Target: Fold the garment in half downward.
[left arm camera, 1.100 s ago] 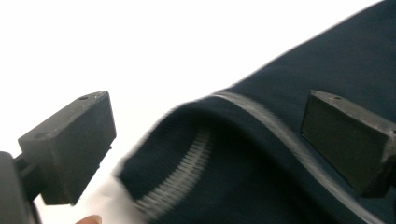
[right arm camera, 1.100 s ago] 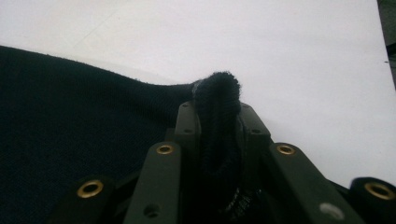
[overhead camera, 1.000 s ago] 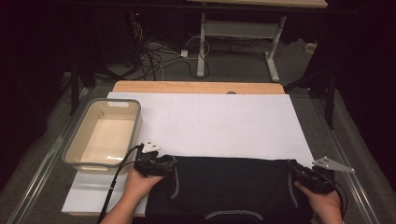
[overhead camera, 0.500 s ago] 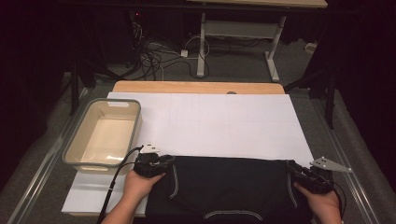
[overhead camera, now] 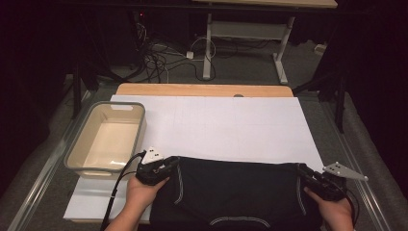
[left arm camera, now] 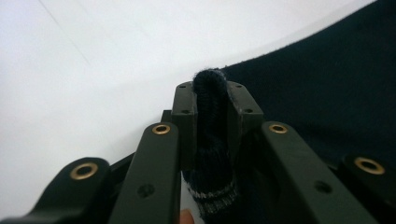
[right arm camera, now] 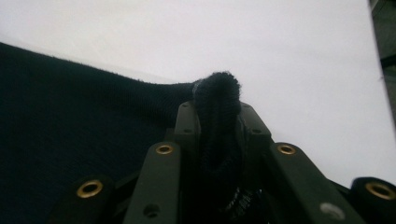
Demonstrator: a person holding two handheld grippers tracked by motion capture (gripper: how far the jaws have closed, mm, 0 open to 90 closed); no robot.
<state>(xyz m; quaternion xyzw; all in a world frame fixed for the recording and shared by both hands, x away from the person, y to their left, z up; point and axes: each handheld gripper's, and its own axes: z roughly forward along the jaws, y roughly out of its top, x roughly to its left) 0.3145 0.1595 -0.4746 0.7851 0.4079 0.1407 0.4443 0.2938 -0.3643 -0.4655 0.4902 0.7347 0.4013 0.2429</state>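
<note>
A dark garment [overhead camera: 235, 192] lies flat along the near edge of the counter [overhead camera: 221, 127], on its white sheet covering, with pale stitched seams down each side and a curved hem toward the person. The left claw [overhead camera: 169, 163] sits at the garment's far left corner, and its jaws have just been closing; in the left gripper view a fold of the dark knit [left arm camera: 211, 135] is pinched between the pads, bunched into a ridge that pokes out above them. The right claw [overhead camera: 304, 172] is at the far right corner, jaws likewise clamped on a roll of the same cloth [right arm camera: 218, 126], as the right gripper view shows.

The fabric looks soft and light, a limp knit that will sag and fold wherever it is not held. It seems grippy rather than slippery and not fragile, though a thin pinch could slide out under a sharp tug. Holding the two far corners, as now, looks the sensible place: lifted evenly, the cloth should hang straight between them. An empty beige bin [overhead camera: 77, 159] stands just left of the sheet, near the left hand [overhead camera: 142, 192].
</note>
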